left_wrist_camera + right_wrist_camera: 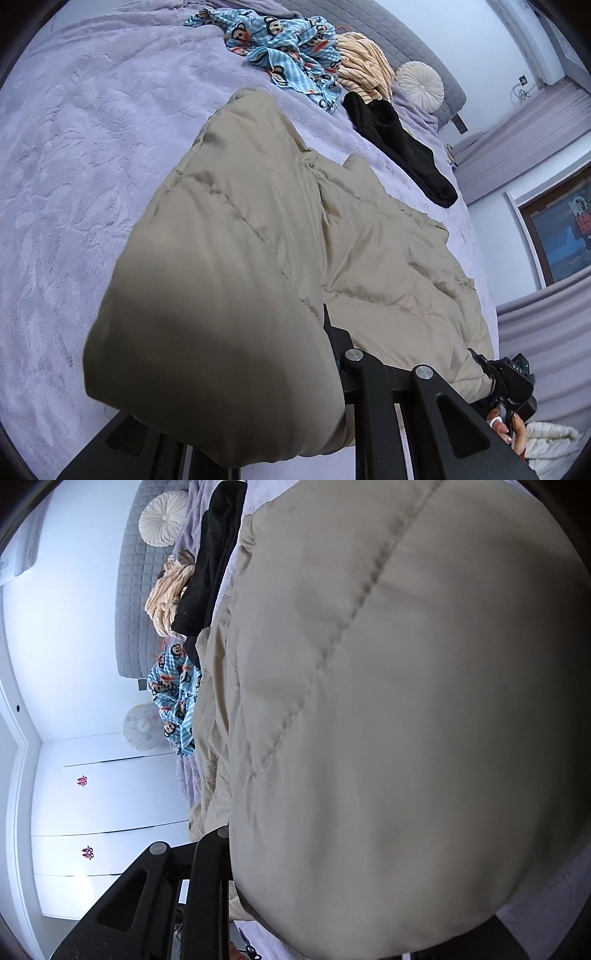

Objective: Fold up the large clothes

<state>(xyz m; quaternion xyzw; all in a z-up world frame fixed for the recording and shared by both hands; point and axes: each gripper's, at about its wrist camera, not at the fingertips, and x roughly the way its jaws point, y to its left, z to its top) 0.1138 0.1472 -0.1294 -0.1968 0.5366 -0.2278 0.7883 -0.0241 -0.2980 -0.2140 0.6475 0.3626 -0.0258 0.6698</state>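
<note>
A beige quilted puffer jacket point(236, 258) lies on the lavender bed cover point(74, 166). My left gripper point(325, 354) is shut on a lifted fold of the jacket, which bulges over its left finger and hides the tips. The right gripper point(491, 373) shows at the jacket's lower right edge, held by a hand. In the right wrist view the jacket point(406, 701) fills most of the frame, and my right gripper point(229, 834) is shut on its edge, with only the left finger point(207, 867) visible.
A blue monkey-print garment point(288, 48), a cream striped garment point(365, 62) and a black garment point(402, 144) lie further up the bed. A round cushion point(419, 83) rests by the grey headboard point(136, 590). White wardrobe doors point(103, 805) stand beyond the bed.
</note>
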